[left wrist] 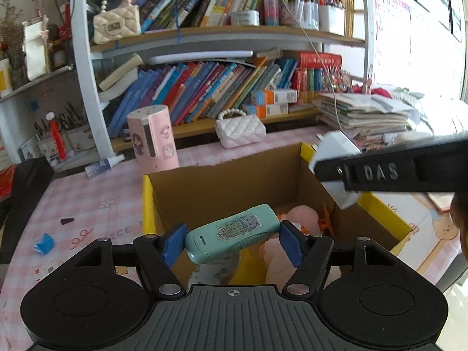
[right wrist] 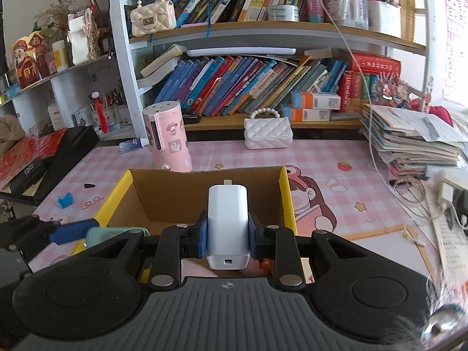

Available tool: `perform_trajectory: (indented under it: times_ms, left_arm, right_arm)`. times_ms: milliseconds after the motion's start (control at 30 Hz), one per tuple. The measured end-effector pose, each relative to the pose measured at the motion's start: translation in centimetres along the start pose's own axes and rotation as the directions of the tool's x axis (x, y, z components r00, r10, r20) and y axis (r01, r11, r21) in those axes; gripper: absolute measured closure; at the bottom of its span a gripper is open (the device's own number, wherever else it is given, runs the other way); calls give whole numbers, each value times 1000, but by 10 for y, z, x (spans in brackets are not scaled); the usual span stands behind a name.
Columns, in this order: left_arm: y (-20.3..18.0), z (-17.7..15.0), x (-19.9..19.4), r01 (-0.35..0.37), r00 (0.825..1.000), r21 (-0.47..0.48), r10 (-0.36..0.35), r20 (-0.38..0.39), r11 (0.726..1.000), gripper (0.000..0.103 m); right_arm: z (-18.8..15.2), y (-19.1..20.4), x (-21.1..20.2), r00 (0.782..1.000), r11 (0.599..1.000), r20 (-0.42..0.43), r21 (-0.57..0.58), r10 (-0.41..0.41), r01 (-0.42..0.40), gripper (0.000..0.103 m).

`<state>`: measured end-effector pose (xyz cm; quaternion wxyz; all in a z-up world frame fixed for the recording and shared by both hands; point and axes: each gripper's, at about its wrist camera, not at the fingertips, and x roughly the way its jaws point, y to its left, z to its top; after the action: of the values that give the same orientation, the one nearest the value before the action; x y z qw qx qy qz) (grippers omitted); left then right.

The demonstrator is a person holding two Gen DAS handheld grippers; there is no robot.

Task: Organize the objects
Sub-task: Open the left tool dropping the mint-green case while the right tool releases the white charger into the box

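Nearest in the left wrist view, the left gripper (left wrist: 232,241) is clamping a mint-green handheld device (left wrist: 232,238) with a cactus sticker between its blue pads (left wrist: 172,242). The device's long axis is running crosswise between the pads, tilting up toward the right, so the pads are pressing on its two ends. It is hanging just over the near edge of the open cardboard box (left wrist: 222,184), with pink soft toys (left wrist: 301,213) lying in the box beyond and below it.

In the right wrist view, the right gripper (right wrist: 227,234) is squeezing a white charger plug (right wrist: 227,219) tightly by its flat sides. The plug's long axis is pointing straight ahead along the fingers, prongs facing away and its port toward the camera. It is hovering over the near rim of the cardboard box (right wrist: 181,193).

Both loads are already standing above the box opening, the left one toward the box's left half, the right one further right. A release looks like the remaining step, judging by the positions; the plug sits higher, so it would likely fall farther.

Beyond the box on the pink checked tablecloth (right wrist: 321,158) are standing a pink cylindrical case (right wrist: 169,140) and a white quilted purse (right wrist: 267,133).
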<state>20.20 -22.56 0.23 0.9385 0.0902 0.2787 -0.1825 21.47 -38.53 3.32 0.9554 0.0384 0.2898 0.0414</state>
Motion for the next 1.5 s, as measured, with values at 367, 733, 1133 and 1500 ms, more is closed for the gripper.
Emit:
perform_trajectory:
  times_ms: [367, 733, 1133, 1500]
  left_arm:
    - [-5, -7, 27, -4, 998, 5, 5, -68, 1000, 34]
    - [3, -13, 33, -41, 995, -19, 39, -93, 999, 34]
    - [-4, -9, 3, -96, 995, 69, 98, -24, 993, 24]
    - [8, -20, -31, -140, 989, 37, 142, -33, 989, 24]
  right_arm:
    - [7, -3, 34, 998, 999, -42, -26, 42, -43, 79]
    - [6, 1, 57, 994, 996, -86, -49, 72, -77, 79]
    - [9, 22, 70, 985, 985, -110, -93, 134, -144, 79]
    - [7, 50, 86, 967, 968, -161, -127, 197, -218, 79]
